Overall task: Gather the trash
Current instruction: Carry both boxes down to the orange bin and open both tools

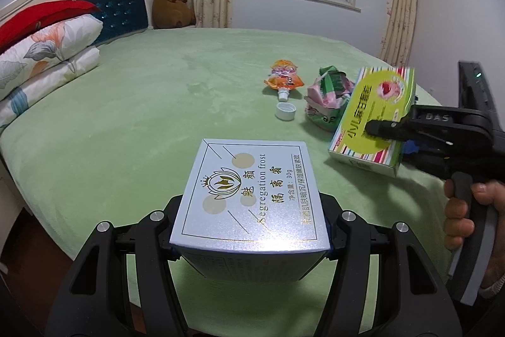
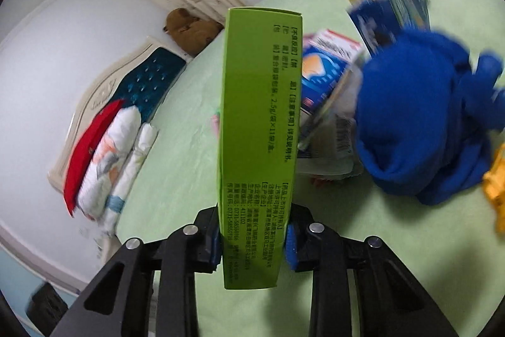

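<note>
My left gripper point(image 1: 251, 245) is shut on a silver-blue cosmetic box point(image 1: 249, 195) and holds it above the green bed point(image 1: 142, 116). My right gripper point(image 2: 254, 239) is shut on a green striped medicine box point(image 2: 258, 128); it also shows in the left wrist view point(image 1: 372, 122), tilted, at the right. On the bed lie an orange spout pouch point(image 1: 284, 78), its white cap point(image 1: 285, 111) and a crumpled pink-green wrapper point(image 1: 328, 97).
Pillows point(image 1: 47, 59) and a headboard are at the left, a brown plush bear point(image 1: 172, 3) at the back. The right wrist view shows a blue cloth point(image 2: 426, 122), blue-white boxes point(image 2: 328, 75) and a yellow item point(image 2: 497, 179) on the bed.
</note>
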Motion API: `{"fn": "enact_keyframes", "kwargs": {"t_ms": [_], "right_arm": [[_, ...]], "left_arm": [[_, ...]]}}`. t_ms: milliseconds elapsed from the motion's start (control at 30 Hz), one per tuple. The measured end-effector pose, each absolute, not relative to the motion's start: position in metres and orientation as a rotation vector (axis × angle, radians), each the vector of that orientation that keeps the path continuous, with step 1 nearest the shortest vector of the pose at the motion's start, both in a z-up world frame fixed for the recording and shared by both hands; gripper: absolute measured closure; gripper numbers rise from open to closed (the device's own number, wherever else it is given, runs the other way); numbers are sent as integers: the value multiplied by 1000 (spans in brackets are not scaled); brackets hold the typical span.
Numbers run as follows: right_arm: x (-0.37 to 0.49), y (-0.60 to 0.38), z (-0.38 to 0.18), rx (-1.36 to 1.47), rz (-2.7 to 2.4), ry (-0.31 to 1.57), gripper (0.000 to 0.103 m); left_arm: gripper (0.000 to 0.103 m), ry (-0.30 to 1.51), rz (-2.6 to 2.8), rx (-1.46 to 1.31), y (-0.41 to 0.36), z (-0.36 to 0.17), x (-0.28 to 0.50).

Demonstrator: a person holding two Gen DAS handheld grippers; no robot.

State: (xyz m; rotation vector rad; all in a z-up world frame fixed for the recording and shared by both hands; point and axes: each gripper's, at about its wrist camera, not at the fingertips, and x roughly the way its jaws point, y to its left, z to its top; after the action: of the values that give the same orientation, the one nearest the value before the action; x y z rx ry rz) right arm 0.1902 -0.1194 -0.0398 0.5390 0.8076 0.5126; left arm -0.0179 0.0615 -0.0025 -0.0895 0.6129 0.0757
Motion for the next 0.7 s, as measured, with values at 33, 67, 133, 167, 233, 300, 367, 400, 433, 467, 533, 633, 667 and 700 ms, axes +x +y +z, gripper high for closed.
{"fn": "enact_keyframes", "kwargs": {"t_ms": [33,67,133,167,233,300,367,400,433,467,533,633,667,700], "right_arm": [[183,-120,-33,512,518,786,73],[176,-122,-27,490,523,768,73],[158,-126,-15,440,538,733,73],[150,-127,-10,418,545,720,73],[126,-135,0,357,558,698,73],[107,-142,5,300,560,688,73],[84,-151,8,246,571,685,73],[65,-156,9,207,578,687,73],[55,-161,8,186,581,688,73],[39,-166,7,153,588,695,73],[19,-176,3,124,598,712,73],[-14,-192,-10,117,621,768,73],[-26,-198,-18,109,616,795,73],[-35,-200,-25,98,609,809,73]], "left_arm": [[44,613,70,-90,61,-3,-18],[44,614,62,-88,59,-3,-19],[44,613,47,-82,55,-4,-20],[44,613,39,-79,52,-4,-21],[44,613,14,-78,49,-5,-23],[44,619,-24,-93,45,-7,-27],[44,631,-47,-99,41,-10,-29],[44,642,-60,-99,36,-13,-33],[44,651,-68,-98,33,-16,-36],[44,663,-80,-99,29,-19,-41],[44,694,-107,-109,18,-28,-54],[44,723,-141,-87,-2,-38,-79],[44,730,-151,-66,-11,-41,-88],[44,738,-160,-56,-16,-44,-94]]}}
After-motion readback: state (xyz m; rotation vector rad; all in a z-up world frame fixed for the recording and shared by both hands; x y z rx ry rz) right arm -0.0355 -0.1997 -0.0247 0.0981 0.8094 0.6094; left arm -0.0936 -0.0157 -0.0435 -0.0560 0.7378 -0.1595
